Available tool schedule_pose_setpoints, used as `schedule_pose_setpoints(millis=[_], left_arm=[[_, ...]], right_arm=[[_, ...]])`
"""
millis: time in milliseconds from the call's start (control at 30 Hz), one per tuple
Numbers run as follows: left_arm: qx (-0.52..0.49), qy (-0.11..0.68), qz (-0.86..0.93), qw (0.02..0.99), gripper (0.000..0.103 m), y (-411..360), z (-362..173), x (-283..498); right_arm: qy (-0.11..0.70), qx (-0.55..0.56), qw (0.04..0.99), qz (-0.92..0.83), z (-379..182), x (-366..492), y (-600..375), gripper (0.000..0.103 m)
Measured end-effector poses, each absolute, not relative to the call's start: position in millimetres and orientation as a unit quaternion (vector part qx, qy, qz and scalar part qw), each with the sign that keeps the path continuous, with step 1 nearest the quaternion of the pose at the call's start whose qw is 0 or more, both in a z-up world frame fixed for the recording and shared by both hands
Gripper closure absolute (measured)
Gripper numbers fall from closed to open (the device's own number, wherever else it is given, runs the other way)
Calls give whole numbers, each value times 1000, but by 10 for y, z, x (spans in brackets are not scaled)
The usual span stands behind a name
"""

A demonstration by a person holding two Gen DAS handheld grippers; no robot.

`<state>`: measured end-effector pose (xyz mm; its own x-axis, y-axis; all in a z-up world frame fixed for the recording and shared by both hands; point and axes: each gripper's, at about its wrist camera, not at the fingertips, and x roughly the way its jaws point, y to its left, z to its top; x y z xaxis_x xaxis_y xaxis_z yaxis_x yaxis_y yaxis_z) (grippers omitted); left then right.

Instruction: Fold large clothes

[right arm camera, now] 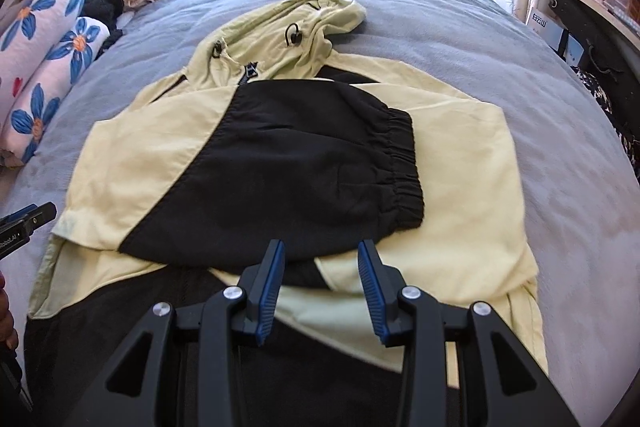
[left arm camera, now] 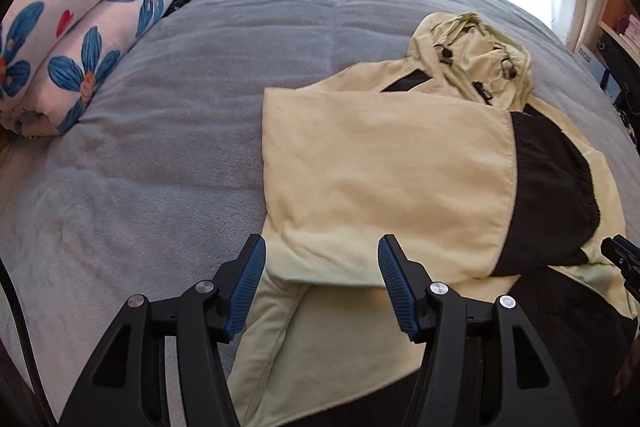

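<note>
One pale-yellow and black hooded jacket (right arm camera: 256, 155), sleeves folded across its front, lies flat on the grey bed (left arm camera: 160, 131) ahead of both tools. Left tool (left arm camera: 322, 283) and right tool (right arm camera: 322, 281) jaws apart, gripping nothing. Two floral rolls (left arm camera: 72, 39) far left.

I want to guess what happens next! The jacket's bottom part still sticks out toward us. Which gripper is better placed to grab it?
Probably the left gripper: open and empty, right above the jacket's pale bottom flap. The right gripper, also open, hangs over the folded black sleeve.
</note>
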<state>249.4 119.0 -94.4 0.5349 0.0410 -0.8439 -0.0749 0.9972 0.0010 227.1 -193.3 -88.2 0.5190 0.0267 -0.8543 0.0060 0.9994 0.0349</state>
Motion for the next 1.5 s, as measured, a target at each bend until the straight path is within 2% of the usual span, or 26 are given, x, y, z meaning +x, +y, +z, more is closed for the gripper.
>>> schedule_pose_setpoints(millis=[267, 500, 700, 1367, 1500], left_arm=[[-4, 453, 22, 891, 40, 1054, -461, 2014], [8, 445, 26, 895, 40, 965, -231, 1583], [14, 449, 28, 893, 40, 977, -165, 1224], [26, 451, 25, 892, 39, 1090, -146, 260], [26, 456, 35, 889, 33, 1245, -189, 84]], right_arm=[[473, 28, 881, 10, -544, 1861, -2001, 65], [455, 36, 890, 8, -279, 1466, -2085, 64], [445, 40, 894, 11, -154, 1121, -2121, 59], [441, 71, 895, 4, -130, 147, -2357, 57], [436, 80, 896, -13, -122, -51, -2505, 51]])
